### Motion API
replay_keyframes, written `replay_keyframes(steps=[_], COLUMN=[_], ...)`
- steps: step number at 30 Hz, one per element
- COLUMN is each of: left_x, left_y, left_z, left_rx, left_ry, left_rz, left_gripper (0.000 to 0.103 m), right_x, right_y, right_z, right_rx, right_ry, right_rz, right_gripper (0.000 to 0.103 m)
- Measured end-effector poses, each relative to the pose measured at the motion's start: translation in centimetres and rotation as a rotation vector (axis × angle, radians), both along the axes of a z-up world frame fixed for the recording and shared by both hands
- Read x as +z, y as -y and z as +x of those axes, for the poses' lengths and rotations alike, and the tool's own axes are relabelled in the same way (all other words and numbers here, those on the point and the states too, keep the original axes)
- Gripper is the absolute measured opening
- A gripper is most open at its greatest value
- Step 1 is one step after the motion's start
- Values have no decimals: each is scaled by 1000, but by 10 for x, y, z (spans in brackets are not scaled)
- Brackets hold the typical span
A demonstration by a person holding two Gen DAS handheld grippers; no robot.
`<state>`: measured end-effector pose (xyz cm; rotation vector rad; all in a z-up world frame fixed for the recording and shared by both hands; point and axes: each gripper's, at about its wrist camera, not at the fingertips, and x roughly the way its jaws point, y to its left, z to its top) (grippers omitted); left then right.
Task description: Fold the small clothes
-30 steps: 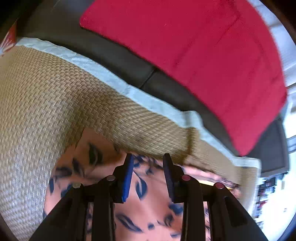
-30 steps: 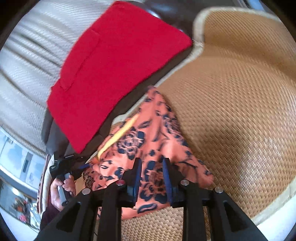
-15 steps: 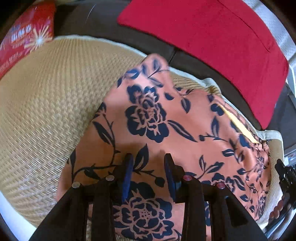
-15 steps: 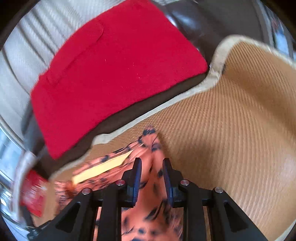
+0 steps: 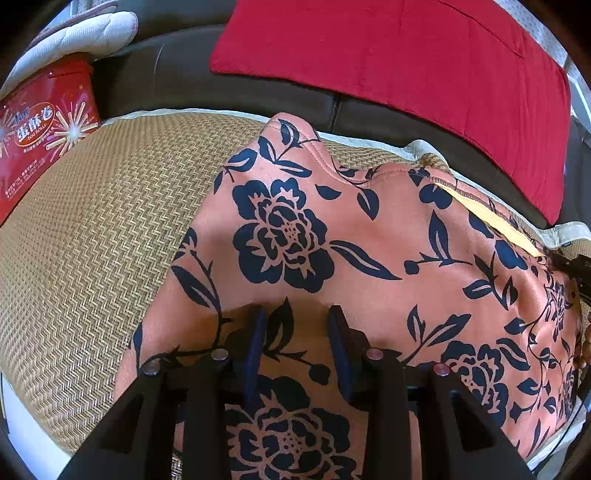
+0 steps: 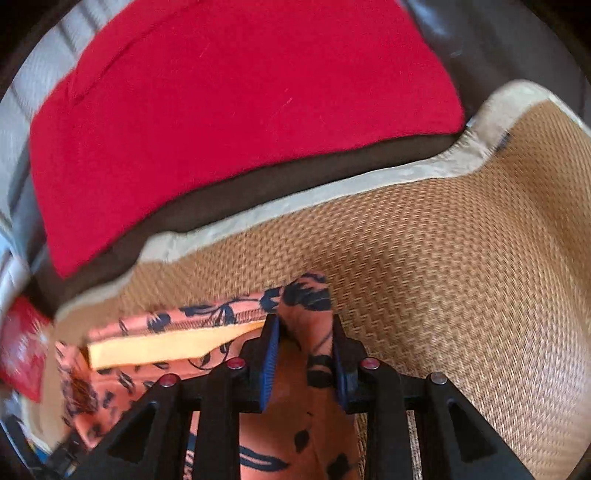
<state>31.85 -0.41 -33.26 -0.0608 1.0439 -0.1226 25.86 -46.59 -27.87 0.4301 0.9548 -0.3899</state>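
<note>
Since a second ago, both grippers have swept sideways across the sofa seat, and the salmon-orange garment printed with navy flowers (image 5: 369, 236), then only a corner at the bottom of the left wrist view, now fills most of that view. It lies spread on the tan woven herringbone seat mat (image 5: 92, 240), one rounded lobe reaching up to the mat's pale cloth border (image 6: 332, 184) and a pale yellow inner band (image 6: 166, 345) showing along its far hem. The left gripper (image 5: 295, 325) hangs over the cloth with its blue-padded jaws part-way apart and the flowered fabric lying between them; whether the pads pinch a fold or merely press down on it cannot be told. The right gripper (image 6: 303, 328) is clenched on a bunched ridge of the same garment, which rises between its blue pads and ends in a dark-printed tip just beyond the fingertips, beside the yellow band. Beyond the mat's border runs the dark brown leather sofa cushion (image 5: 177, 74), and on it lies a flat bright red cloth (image 5: 406, 51). At the left edge of the left wrist view, a red tin of egg rolls with a starburst design (image 5: 40, 129) sits beside the mat, below a quilted pale grey cushion (image 5: 85, 33).
</note>
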Motion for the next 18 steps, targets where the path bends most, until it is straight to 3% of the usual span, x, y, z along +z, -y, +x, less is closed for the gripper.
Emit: replay_keyframes(steps=[3, 4, 5, 9, 11, 13, 15, 17, 18], left_x=[-1, 0, 3, 5, 3, 2, 3, 4, 5], left_y=[2, 0, -4, -20, -20, -19, -18, -20, -22], left_z=[3, 3, 1, 1, 2, 2, 0, -2, -3], left_rx=[0, 0, 1, 5, 3, -4, -13, -10, -6], left_ry=[-3, -6, -8, -14, -11, -6, 2, 0, -3], left_rz=[-6, -13, -20, -42, -38, -20, -2, -7, -18], left_gripper=[35, 35, 35, 35, 35, 35, 35, 35, 35], right_x=[-8, -6, -1, 57, 56, 21, -23, -26, -14], right_y=[-5, -5, -5, -2, 6, 28, 58, 71, 75], right_z=[2, 0, -3, -35, -41, -43, -52, -70, -80], right_rx=[-31, -40, -53, -136, -163, -250, -345, -425, -471], right_ry=[-15, -3, 13, 245, 253, 189, 142, 223, 267], right_rz=[-47, -60, -73, -137, -145, -38, 248, 379, 370], right_gripper=[26, 9, 9, 8, 8, 8, 10, 13, 13])
